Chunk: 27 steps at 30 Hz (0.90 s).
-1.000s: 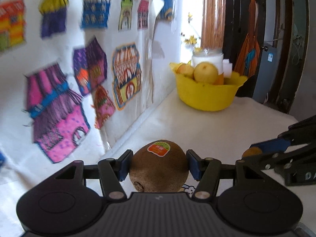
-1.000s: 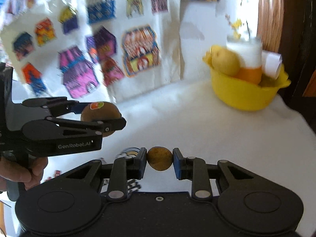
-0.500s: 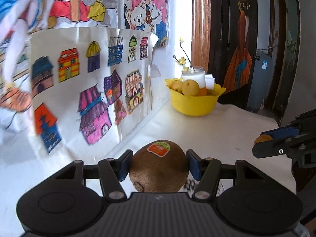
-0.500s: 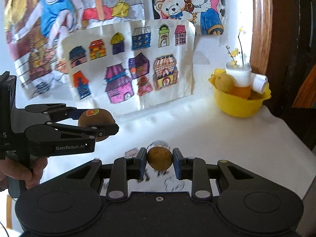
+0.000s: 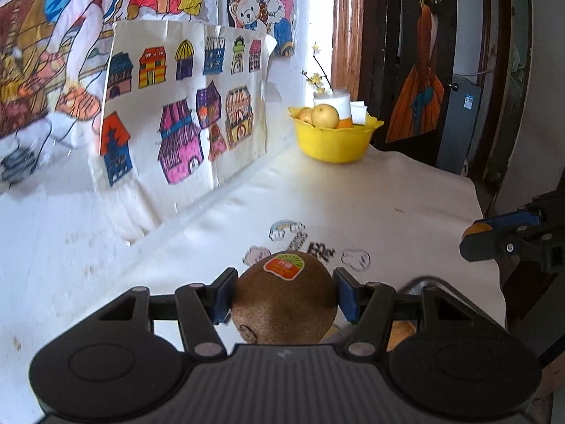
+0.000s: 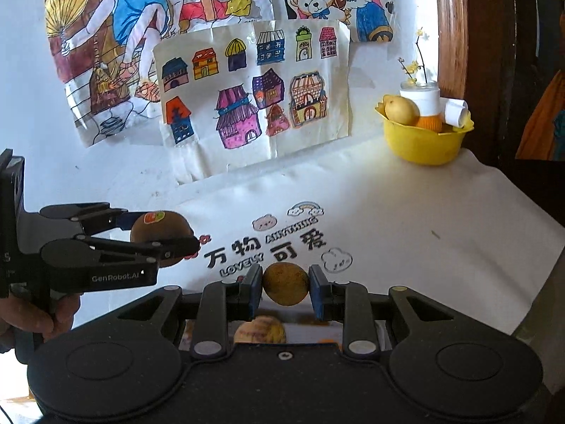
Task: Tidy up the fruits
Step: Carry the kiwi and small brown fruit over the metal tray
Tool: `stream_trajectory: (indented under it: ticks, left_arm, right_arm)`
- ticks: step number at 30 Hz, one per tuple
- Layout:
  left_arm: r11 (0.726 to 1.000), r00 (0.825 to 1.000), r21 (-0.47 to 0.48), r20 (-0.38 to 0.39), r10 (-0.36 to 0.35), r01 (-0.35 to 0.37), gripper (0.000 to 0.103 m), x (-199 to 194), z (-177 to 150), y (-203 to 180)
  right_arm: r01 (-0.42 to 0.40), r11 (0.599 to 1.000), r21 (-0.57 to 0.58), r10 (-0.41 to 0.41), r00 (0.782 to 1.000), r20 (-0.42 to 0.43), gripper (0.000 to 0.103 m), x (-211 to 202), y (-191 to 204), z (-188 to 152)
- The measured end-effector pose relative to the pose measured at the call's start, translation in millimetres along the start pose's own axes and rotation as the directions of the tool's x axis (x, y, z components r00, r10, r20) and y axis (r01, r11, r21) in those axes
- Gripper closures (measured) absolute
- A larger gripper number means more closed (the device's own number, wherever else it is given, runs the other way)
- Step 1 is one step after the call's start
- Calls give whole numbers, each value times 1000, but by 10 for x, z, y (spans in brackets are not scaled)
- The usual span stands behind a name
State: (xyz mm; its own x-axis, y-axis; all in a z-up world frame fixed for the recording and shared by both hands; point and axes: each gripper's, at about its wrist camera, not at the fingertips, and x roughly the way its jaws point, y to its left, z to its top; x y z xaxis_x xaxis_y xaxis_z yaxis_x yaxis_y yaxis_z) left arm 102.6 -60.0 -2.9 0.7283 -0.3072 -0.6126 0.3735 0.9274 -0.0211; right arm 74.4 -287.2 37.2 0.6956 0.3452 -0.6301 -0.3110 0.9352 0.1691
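Note:
My left gripper [image 5: 284, 296] is shut on a brown kiwi [image 5: 284, 300] with an orange and green sticker, held above the white tablecloth. The right wrist view shows the same left gripper [image 6: 166, 238] and kiwi [image 6: 159, 231] at the left. My right gripper [image 6: 286, 284] is shut on a small round yellow-brown fruit [image 6: 286, 282]; its tip [image 5: 476, 238] enters the left wrist view from the right. A yellow bowl [image 5: 333, 141] [image 6: 423, 145] with a pear and an orange stands far off at the table's back corner.
Coloured drawings of houses [image 6: 247, 102] hang on the wall behind the table. A white jar with a flower sprig [image 6: 422, 100] stands behind the bowl. A yellowish fruit [image 6: 259, 332] lies below my right gripper. The table's right edge [image 6: 529, 282] drops off near a dark doorway.
Both grippers have drawn back from the wall and the yellow bowl, which now looks smaller and farther. The printed lettering on the cloth has come into view. Both grips are unchanged.

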Motion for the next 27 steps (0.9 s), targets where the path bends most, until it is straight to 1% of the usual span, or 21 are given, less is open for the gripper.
stream_trajectory:
  ticks: [8,14,22,27]
  left_arm:
    - [1000,1000,-20,-26,-1,1,40,-151,-277,-35]
    - [999,998,-39,-62,1,-3,40,-115,-432,-21]
    - [998,995,-65,-97,-7,1,40,-19,-552,-10]
    - [998,995,-70,-99,-6,-1,40,16,-566,-2]
  right_arm:
    - [0,999,33,1,1000,-20,73,-92,26,-257]
    - [5,999,52,-3,999,-38,73,-88,-16,-376]
    - [15,997,69,-11,998,-65,73,5,-79,-453]
    - [16,997,78,-9,996,-85,73,105,-106,-480]
